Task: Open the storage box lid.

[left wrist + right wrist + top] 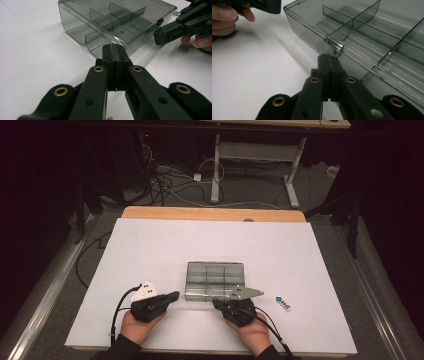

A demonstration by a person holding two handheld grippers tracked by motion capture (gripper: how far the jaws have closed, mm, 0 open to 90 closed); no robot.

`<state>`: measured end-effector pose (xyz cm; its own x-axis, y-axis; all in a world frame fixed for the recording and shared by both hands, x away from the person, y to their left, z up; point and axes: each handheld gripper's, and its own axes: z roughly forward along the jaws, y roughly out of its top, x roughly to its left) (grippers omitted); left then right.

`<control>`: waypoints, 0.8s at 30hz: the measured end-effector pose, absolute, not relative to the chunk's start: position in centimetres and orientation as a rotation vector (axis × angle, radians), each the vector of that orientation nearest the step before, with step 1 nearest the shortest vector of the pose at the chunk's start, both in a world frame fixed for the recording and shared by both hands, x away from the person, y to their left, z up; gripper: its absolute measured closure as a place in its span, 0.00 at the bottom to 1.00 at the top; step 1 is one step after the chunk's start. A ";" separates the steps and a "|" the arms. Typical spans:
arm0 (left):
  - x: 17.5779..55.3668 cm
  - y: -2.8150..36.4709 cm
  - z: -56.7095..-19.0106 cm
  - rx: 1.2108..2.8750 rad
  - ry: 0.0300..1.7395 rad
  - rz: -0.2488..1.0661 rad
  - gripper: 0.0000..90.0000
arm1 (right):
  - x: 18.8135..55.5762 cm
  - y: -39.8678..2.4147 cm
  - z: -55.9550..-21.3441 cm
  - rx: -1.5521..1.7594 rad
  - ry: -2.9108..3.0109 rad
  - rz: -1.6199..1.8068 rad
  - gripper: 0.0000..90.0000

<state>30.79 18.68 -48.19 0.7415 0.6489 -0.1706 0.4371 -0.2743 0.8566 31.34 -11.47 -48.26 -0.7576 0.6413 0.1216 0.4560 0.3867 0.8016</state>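
The wide white surface (150, 250) in front of you, with a wooden strip along its far edge, has plenty of bare room: the whole far half and the left side are open, and there is a clear band along the near edge where your two hands rest. One smoky transparent plastic organiser box (215, 280) with inner dividers sits a little on your side of the middle of the surface, lid closed; from above you can count a grid of compartments, though the exact number is hard to tell. Your two black grippers flank its near edge. Your left gripper (115, 53) lies just beside the box's near left corner, its fingers pressed together with nothing between them. Your right gripper (329, 62) points at the front wall of the box, its fingers pressed together too, with the tips right at the small clear latch (333, 46) on the lid's edge; you cannot tell whether they touch it. One small blue-and-white object (283, 303) lies on the surface to the right of the box, apart from it and near your right hand (255, 335); it is too small to identify.
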 end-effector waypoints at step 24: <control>30.8 18.5 -48.1 1.905 0.849 0.254 0.97 | 31.1 -11.5 -47.5 0.954 2.403 1.352 1.00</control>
